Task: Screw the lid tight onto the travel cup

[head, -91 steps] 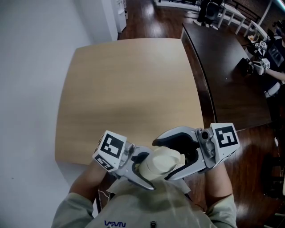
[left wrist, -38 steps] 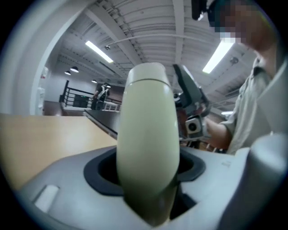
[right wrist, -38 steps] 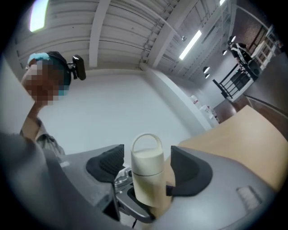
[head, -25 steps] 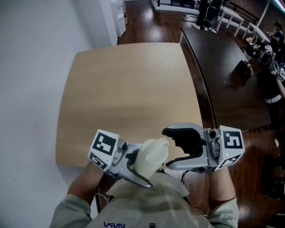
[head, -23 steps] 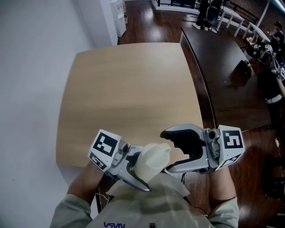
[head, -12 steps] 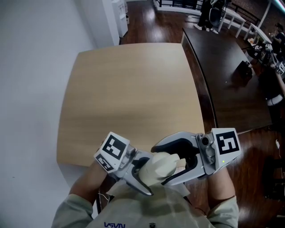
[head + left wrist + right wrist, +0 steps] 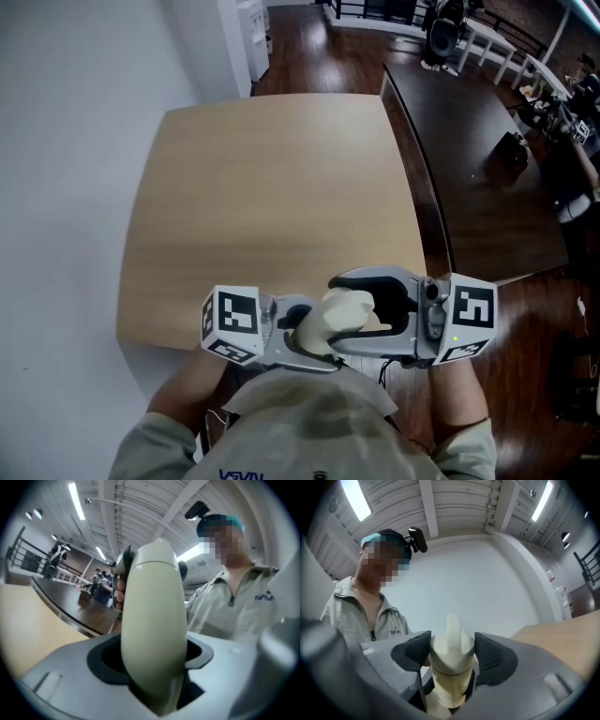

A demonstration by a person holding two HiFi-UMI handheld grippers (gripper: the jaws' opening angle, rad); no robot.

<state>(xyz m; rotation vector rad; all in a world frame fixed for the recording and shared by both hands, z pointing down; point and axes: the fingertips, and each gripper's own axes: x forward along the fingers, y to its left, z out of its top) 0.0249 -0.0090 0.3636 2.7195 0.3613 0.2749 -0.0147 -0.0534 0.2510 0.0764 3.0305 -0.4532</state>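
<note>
I saw light wooden table (image 7: 272, 197), rounded corners; left edge ran along white wall (image 7: 66, 187), right edge beside dark table (image 7: 469, 122); both stood on dark wood floor (image 7: 309, 47).

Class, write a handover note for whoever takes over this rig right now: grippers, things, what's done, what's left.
Left gripper: shut on the travel cup, held over the table's near edge.
Right gripper: jaws closing on the lid, pads at its sides.
Done: lid sits on the cup.
Left to do: tightness cannot be seen; turn the lid until it stops.
</note>
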